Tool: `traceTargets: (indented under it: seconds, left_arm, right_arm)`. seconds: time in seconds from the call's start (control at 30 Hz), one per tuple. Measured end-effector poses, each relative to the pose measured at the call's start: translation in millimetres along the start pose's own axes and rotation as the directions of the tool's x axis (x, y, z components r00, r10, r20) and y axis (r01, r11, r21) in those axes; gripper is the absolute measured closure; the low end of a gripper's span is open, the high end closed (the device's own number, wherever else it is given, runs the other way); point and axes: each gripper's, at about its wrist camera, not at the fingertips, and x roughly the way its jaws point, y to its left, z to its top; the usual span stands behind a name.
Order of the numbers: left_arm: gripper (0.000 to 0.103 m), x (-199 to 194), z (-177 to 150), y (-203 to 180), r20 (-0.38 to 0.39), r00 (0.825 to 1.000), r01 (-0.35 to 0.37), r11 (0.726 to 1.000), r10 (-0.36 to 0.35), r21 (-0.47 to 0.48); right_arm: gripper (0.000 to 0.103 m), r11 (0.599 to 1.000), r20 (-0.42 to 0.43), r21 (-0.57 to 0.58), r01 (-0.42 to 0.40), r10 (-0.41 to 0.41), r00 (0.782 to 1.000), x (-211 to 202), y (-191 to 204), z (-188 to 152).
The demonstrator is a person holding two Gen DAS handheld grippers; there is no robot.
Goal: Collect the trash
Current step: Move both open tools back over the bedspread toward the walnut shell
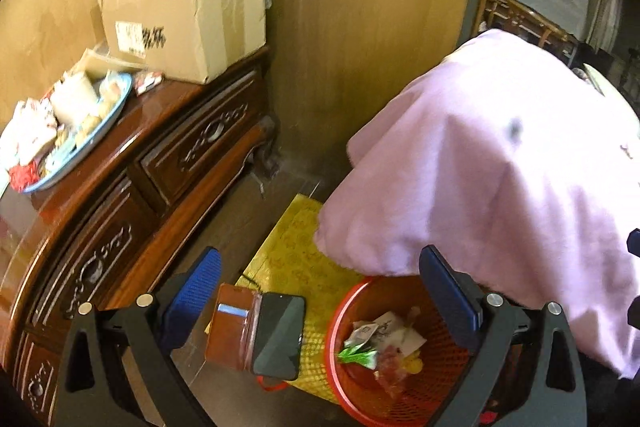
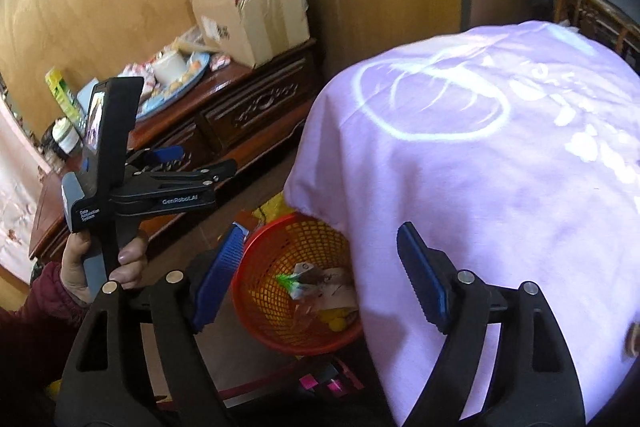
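Wooden floor holds a red basket (image 1: 400,359) with wrappers inside. Both claws, left claw (image 1: 328,303) and right claw (image 2: 320,279), hang spread and empty. Litter on the worktop (image 1: 168,115) looks uncollected.

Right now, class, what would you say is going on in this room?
A person is collecting trash with a pair of tongs in each hand. Both the left tongs and the right tongs stand open and empty over an orange mesh basket, which already holds wrappers and paper scraps. A lilac cloth overhangs the basket's far side. A phone in a wallet case lies beside it.
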Motion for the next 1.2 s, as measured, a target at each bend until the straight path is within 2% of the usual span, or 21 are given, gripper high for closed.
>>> traceTargets:
  seconds: [0.3,0.6,0.73,0.83,0.93,1.03,1.1,1.2]
  left_arm:
    - [0.006,-47.3,8.1,-53.8,0.07,0.996,0.037,0.993,-0.045,0.112]
    - [0.006,-102.4,5.6,-133.5,0.157,0.984,0.042,0.958,-0.089,0.283]
    - [0.006,-117.0,5.4,-168.2,0.175,0.977,0.052,0.939,-0.118,0.34]
    - [0.006,-125.6,7.4,-201.4,0.179,0.971,0.081,0.92,-0.16,0.382]
    - [0.006,-128.2,9.5,-232.5,0.17,0.964,0.115,0.899,-0.203,0.422]
    - [0.006,-124.3,9.3,-270.4,0.138,0.956,0.168,0.871,-0.258,0.462]
    - [0.006,-117.6,7.7,-294.1,0.107,0.951,0.205,0.852,-0.289,0.482]
    - [0.006,-100.9,-0.6,-331.5,0.043,0.945,0.258,0.818,-0.325,0.514]
  right_arm:
    - [0.022,0.996,0.141,0.076,0.048,-0.058,0.988,-67.4,-28.4,-12.1]
    - [0.016,0.979,0.266,0.171,0.111,-0.154,0.951,-138.0,-64.9,-38.0]
    - [0.012,0.959,0.29,0.225,0.174,-0.237,0.927,-165.2,-91.5,-53.1]
    - [0.007,0.926,0.296,0.289,0.244,-0.329,0.897,-183.3,-118.0,-68.2]
    - [0.007,0.87,0.268,0.363,0.335,-0.442,0.856,-192.5,-149.1,-83.4]
    - [0.007,0.824,0.219,0.41,0.391,-0.505,0.835,-196.0,-178.6,-99.2]
    - [0.007,0.777,0.172,0.461,0.428,-0.551,0.816,-196.6,-202.8,-114.2]
    - [0.007,0.732,0.112,0.51,0.452,-0.577,0.809,-193.8,-230.1,-130.7]
